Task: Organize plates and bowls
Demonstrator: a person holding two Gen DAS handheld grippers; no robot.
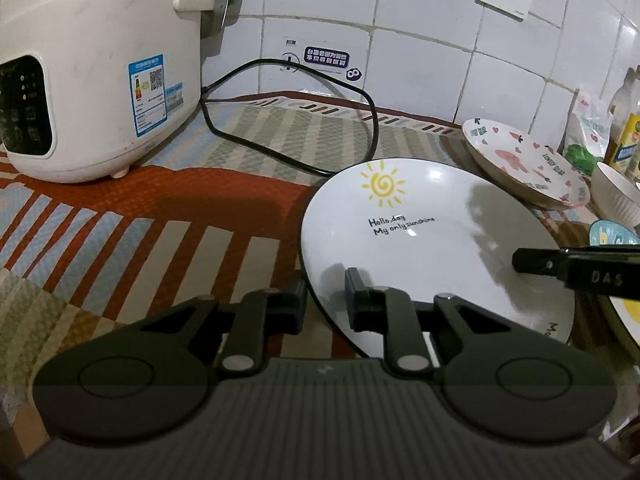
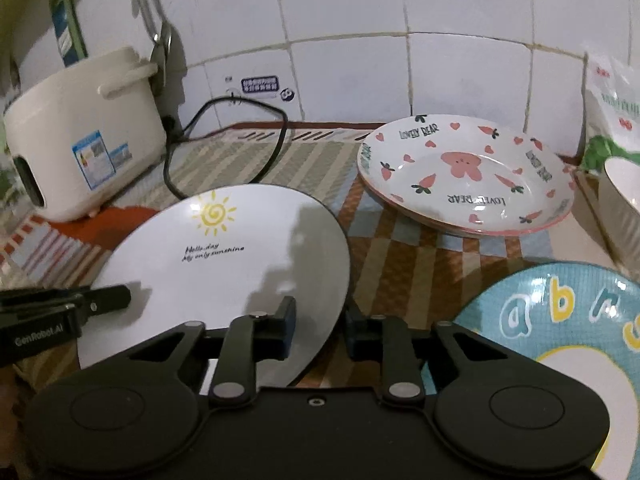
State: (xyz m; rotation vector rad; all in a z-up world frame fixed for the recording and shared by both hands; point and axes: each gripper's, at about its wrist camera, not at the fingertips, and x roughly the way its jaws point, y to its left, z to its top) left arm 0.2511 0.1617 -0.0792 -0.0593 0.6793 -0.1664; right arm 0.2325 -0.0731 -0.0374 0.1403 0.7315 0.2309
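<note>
The rice cooker [image 1: 96, 76] is sitting at the back left of the counter [image 1: 120, 216], against the tiled wall [image 1: 420, 40], its power cord [image 1: 296, 120] looping out to its right. The sun plate [image 1: 432, 240] is lying in front of that loop, tilted up off the counter. The left tool [image 1: 326, 300] is straddling its near left rim and the right tool [image 2: 320, 328] its near right rim. The bear plate [image 2: 464, 176] is resting behind and right of it, the alphabet plate [image 2: 568, 320] nearer on the right.
</note>
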